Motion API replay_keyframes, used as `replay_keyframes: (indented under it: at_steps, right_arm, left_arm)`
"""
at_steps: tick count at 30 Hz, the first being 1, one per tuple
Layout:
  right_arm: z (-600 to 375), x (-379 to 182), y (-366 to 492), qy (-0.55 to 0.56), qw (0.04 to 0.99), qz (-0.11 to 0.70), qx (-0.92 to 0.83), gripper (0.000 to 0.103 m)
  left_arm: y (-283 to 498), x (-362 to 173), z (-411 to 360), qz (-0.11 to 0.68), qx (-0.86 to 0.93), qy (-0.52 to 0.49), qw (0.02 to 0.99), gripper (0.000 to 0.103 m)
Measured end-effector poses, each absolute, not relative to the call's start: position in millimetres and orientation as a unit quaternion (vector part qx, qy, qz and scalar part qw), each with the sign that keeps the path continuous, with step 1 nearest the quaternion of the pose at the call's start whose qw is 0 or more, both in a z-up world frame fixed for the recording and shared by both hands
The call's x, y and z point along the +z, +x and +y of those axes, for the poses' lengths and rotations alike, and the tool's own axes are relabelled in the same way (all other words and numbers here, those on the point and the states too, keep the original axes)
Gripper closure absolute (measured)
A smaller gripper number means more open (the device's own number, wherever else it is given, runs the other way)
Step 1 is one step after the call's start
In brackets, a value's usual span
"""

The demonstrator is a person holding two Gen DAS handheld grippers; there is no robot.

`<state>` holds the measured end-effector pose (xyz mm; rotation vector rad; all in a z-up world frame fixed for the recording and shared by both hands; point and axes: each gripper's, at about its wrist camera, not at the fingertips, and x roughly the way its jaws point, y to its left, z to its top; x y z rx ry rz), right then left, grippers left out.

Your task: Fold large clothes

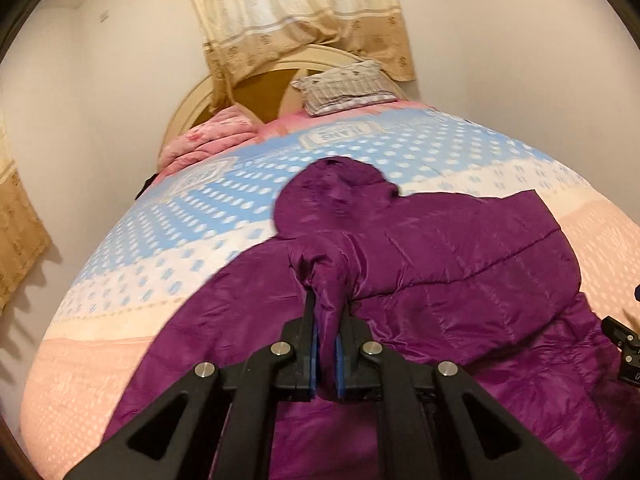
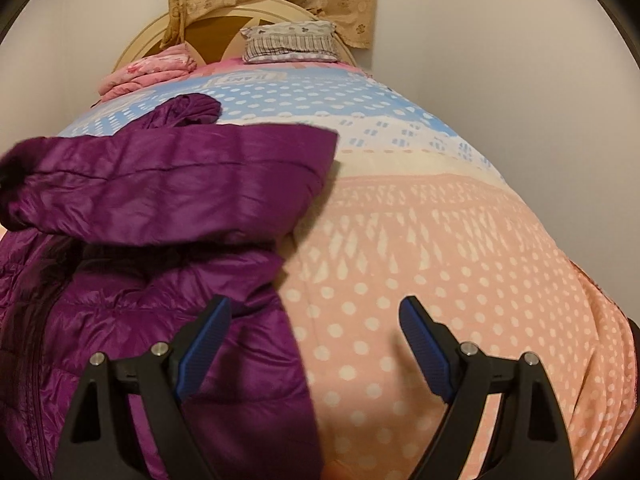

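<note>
A purple puffer jacket (image 1: 460, 264) lies on the bed, its hood (image 1: 332, 192) toward the headboard. My left gripper (image 1: 327, 308) is shut on a fold of the jacket's fabric, a sleeve end or edge, and holds it lifted over the jacket's body. In the right wrist view the jacket (image 2: 160, 208) fills the left side, with a sleeve folded across its body. My right gripper (image 2: 314, 312) is open and empty, its left finger over the jacket's right edge, its right finger over the bedspread.
The bed has a dotted bedspread (image 2: 440, 260), peach near me and blue farther off. A folded pink blanket (image 1: 208, 140) and a patterned pillow (image 1: 344, 86) lie by the rounded headboard (image 2: 168, 36). Curtains (image 1: 296, 12) hang behind. Part of the right gripper's body (image 1: 624, 344) shows at the right edge.
</note>
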<state>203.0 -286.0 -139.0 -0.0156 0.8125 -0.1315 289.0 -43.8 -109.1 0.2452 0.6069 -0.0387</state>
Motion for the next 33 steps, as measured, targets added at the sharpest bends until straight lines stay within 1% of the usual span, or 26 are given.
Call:
replay_keyframes:
  at_steps: [3,6,9,11,12,13,14,16,17,18,22,27,30,33]
  right_arm:
    - [-282.5,-138.5,204.5,-0.012,0.917,0.395,-0.061,0.015]
    - [-280.2,-138.5,207.0,-0.016,0.916,0.395,-0.061,0.015]
    - [-275.8,-137.1,209.9,-0.018,0.917,0.395,-0.057,0.015]
    - [-269.2,-136.1,213.1,-0.026,0.916,0.397,-0.052,0.015]
    - [-266.3,-135.5,214.4,-0.03,0.916,0.398,-0.048,0.015]
    - [-264.1,-135.0,215.2,-0.032,0.915,0.399,-0.045,0.015]
    - [-262.8,-133.7,216.3,-0.036,0.915,0.4,-0.042,0.015]
    - [-263.0,-129.9,217.1,-0.045,0.916,0.395,-0.043,0.015]
    - [-263.1,-128.3,218.7,-0.047,0.917,0.394,-0.046,0.015]
    - [-264.7,-126.5,220.4,-0.049,0.917,0.394,-0.048,0.015]
    - [-265.7,-120.2,231.7,-0.064,0.916,0.392,-0.054,0.015]
    - [-257.5,-111.2,248.0,-0.085,0.919,0.38,-0.057,0.015]
    - [-252.8,-110.3,261.4,-0.097,0.919,0.377,-0.058,0.015]
    - [-250.1,-110.7,280.3,-0.101,0.918,0.378,-0.06,0.015]
  left_arm:
    - [285.3,-110.2,-16.9,0.294,0.007,0.123,0.948,0.098]
    - [284.5,-121.2,4.7,0.306,0.024,0.124,0.944,0.098]
    - [284.0,-137.0,14.5,0.32,0.032,0.125,0.939,0.095]
    - [284.5,-148.6,13.9,0.335,0.033,0.126,0.933,0.091]
    - [285.1,-151.9,15.1,0.337,0.036,0.121,0.933,0.084]
    - [285.1,-153.3,17.4,0.337,0.041,0.113,0.934,0.074]
    - [285.7,-152.9,21.1,0.332,0.052,0.103,0.936,0.067]
    - [284.5,-146.9,35.0,0.316,0.082,0.074,0.942,0.029]
    - [282.1,-142.6,44.6,0.307,0.094,0.053,0.945,0.023]
    - [279.9,-139.5,50.7,0.301,0.102,0.041,0.947,0.022]
    - [277.6,-123.3,63.4,0.288,0.125,0.024,0.949,0.022]
    - [293.0,-106.6,44.6,0.288,0.119,0.029,0.95,0.021]
    - [309.1,-113.9,22.9,0.296,0.117,0.049,0.947,0.021]
    - [329.9,-138.9,8.2,0.322,0.149,0.086,0.931,0.021]
